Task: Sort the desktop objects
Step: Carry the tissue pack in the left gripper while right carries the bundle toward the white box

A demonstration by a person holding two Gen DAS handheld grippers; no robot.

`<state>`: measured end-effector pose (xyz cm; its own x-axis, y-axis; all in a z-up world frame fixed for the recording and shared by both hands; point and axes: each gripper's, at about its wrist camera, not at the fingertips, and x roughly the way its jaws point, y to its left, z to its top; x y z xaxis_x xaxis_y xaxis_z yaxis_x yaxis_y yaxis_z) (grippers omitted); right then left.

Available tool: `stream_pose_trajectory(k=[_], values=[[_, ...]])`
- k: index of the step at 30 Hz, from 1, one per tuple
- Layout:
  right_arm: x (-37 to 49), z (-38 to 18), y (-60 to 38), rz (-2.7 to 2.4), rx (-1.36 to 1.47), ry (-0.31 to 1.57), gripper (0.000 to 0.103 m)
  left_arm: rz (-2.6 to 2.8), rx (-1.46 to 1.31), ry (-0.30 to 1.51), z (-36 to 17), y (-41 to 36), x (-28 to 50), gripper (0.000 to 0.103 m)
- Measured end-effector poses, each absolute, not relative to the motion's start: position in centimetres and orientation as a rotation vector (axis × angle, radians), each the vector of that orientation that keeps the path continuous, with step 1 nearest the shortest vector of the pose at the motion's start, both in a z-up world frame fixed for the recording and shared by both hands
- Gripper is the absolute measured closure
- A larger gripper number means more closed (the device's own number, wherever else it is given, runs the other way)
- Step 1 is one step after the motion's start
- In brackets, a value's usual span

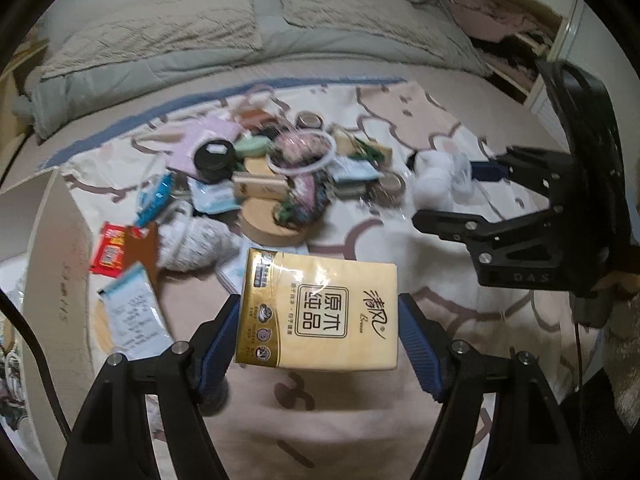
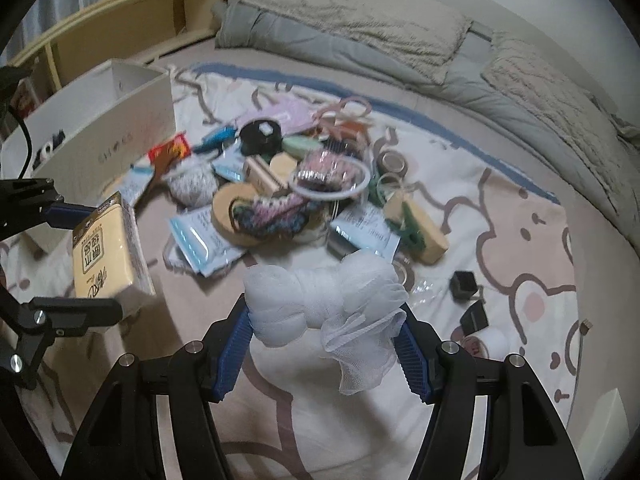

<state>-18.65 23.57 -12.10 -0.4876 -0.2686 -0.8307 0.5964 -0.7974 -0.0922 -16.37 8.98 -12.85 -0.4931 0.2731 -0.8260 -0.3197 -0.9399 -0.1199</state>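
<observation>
Left wrist view: my left gripper (image 1: 319,316) pinches a yellow tissue pack (image 1: 320,310) above the blanket (image 1: 460,304). My right gripper (image 2: 324,328) pinches a white mesh bundle (image 2: 320,300). Risks: slick wrapper slipping; dangling netting snagging the clutter pile (image 2: 304,184).

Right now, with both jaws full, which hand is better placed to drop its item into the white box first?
Left. The left gripper, shut on the yellow tissue pack, is right beside the white box. The right gripper, holding the white mesh bundle, is farther off, across the pile.
</observation>
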Motion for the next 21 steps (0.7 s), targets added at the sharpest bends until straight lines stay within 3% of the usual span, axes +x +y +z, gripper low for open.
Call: stream_pose_trajectory(k=[21], values=[[-17.8,-6.3,21.4,-2.427,0.998,0.339,0.036,2.740,-1.159,0.019,-7.1,3.2,-16.0,0.027]])
